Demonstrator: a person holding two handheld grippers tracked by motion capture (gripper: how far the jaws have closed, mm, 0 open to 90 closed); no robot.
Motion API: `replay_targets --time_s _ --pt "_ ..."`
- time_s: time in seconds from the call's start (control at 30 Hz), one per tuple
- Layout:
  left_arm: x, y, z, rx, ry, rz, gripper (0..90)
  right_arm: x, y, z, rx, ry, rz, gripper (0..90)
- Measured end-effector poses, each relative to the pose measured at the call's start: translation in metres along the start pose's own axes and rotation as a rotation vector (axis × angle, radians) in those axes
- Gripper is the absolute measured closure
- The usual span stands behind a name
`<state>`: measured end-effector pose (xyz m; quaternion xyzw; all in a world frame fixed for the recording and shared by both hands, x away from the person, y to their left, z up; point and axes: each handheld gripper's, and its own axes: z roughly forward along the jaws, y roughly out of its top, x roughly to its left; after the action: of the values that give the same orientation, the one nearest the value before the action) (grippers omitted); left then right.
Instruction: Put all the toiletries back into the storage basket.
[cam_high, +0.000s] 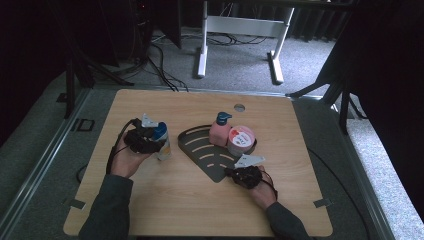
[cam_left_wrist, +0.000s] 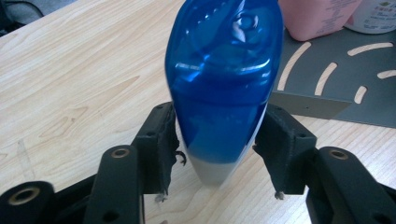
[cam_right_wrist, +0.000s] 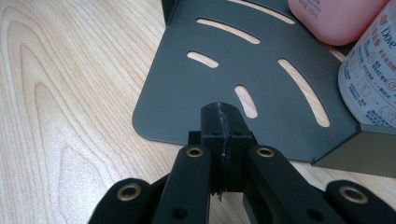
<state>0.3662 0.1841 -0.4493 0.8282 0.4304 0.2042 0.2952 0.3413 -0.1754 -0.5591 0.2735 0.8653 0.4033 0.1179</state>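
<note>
A clear bottle with a blue cap (cam_high: 161, 137) (cam_left_wrist: 224, 79) stands on the wooden table (cam_high: 200, 200), left of a dark slotted tray (cam_high: 200, 147) (cam_right_wrist: 187, 88). My left gripper (cam_high: 152, 142) (cam_left_wrist: 219, 144) is shut on the bottle, one jaw pressing each side of its lower body. My right gripper (cam_high: 240, 172) (cam_right_wrist: 223, 121) is shut with its jaws together and nothing between them, sitting over the tray's near corner. On the tray stand a pink pump bottle (cam_high: 220, 131) (cam_right_wrist: 336, 18) and a white tub with a red lid (cam_high: 241, 140) (cam_right_wrist: 373, 79).
The tray's low raised wall (cam_left_wrist: 303, 105) faces the blue-capped bottle. A round hole (cam_high: 239, 107) sits near the table's far edge. Bare wood lies in front of both hands. Beyond the table are a white desk frame (cam_high: 240, 30) and cables on the floor.
</note>
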Motion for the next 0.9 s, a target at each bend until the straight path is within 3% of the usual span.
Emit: replay_targets --time_s 0.37,0.67,0.9 --pt "0.001 0.008 0.002 0.035 -0.017 0.016 51.9 0.000 0.000 0.000 0.001 0.000 0.000 90.0" --pt "-0.001 0.013 0.001 0.071 -0.010 -0.025 53.5 0.000 0.000 0.000 0.001 0.000 -0.001 90.0" --pt "0.001 0.016 0.002 0.090 -0.008 -0.003 48.8 0.000 0.000 0.000 0.001 0.001 0.000 90.0"
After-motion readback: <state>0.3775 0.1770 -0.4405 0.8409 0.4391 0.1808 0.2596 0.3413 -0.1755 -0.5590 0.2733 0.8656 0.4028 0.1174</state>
